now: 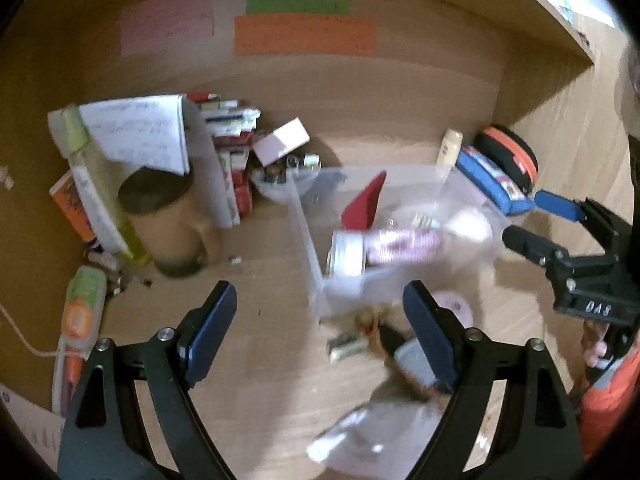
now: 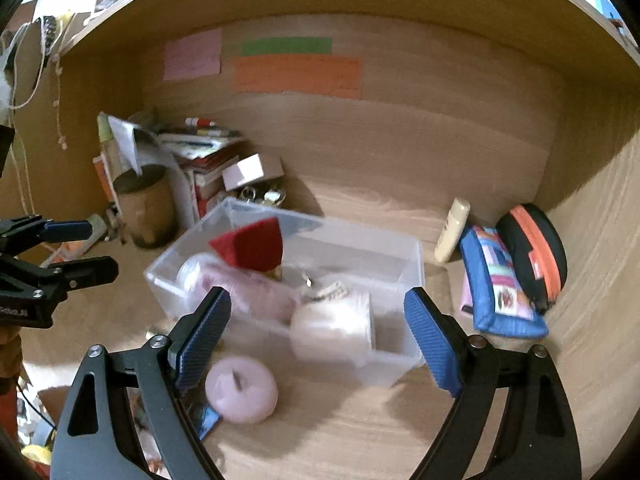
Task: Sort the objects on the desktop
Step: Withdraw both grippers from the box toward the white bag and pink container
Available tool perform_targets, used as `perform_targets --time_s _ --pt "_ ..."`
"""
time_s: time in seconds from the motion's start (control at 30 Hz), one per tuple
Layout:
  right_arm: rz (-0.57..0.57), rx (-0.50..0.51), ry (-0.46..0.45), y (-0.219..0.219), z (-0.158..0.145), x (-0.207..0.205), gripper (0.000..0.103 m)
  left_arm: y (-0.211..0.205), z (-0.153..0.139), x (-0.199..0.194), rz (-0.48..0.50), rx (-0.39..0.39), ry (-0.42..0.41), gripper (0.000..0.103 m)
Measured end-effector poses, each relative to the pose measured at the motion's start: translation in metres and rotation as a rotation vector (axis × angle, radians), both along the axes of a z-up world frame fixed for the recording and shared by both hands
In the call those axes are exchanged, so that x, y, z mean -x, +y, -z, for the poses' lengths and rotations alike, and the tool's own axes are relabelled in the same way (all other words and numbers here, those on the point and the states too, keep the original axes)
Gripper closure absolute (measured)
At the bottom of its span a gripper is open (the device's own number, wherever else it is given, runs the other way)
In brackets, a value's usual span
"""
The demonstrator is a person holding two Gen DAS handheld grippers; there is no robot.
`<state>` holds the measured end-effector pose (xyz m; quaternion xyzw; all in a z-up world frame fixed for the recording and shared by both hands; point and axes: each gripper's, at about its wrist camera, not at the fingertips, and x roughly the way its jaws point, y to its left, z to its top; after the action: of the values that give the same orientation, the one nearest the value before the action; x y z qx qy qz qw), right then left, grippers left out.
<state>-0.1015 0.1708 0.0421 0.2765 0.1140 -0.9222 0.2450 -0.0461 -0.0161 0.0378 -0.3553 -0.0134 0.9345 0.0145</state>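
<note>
Left wrist view: left gripper [image 1: 320,320] wide open, empty, above desk [image 1: 272,360] clutter; brown mug [image 1: 168,224] left; clear bin [image 1: 316,276] ahead holding pink can [image 1: 384,246]. Right wrist view: right gripper [image 2: 316,332] wide open, empty, over bin; pink disc [image 2: 242,392] beside it; blue pouch [image 2: 496,284] right.

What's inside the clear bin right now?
The clear bin holds a red wedge-shaped item, a pink bottle with a white cap, a whitish roll and a few small bits too blurred to name. Anything beneath them is hidden.
</note>
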Motion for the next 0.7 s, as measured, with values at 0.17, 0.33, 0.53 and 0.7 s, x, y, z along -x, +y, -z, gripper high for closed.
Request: perform_targets --time_s 0.17,0.33,0.53,0.7 --pt "0.006 -0.005 -0.039 0.008 0.013 -0.012 0.016 -0.001 0.011 -0.024 -0.005 0.032 -0.021 0.008" --pt "0.014 -0.015 -0.085 0.018 0.027 -0.020 0.016 -0.006 0.027 -0.049 0.001 0.018 -0.057 0.007" --pt "0.024 -0.036 -0.141 0.023 0.045 -0.025 0.016 0.003 0.051 -0.065 0.035 -0.016 -0.112 0.007" --pt "0.026 -0.043 -0.185 0.022 0.057 -0.023 0.016 0.017 0.065 -0.076 0.070 -0.016 -0.138 0.007"
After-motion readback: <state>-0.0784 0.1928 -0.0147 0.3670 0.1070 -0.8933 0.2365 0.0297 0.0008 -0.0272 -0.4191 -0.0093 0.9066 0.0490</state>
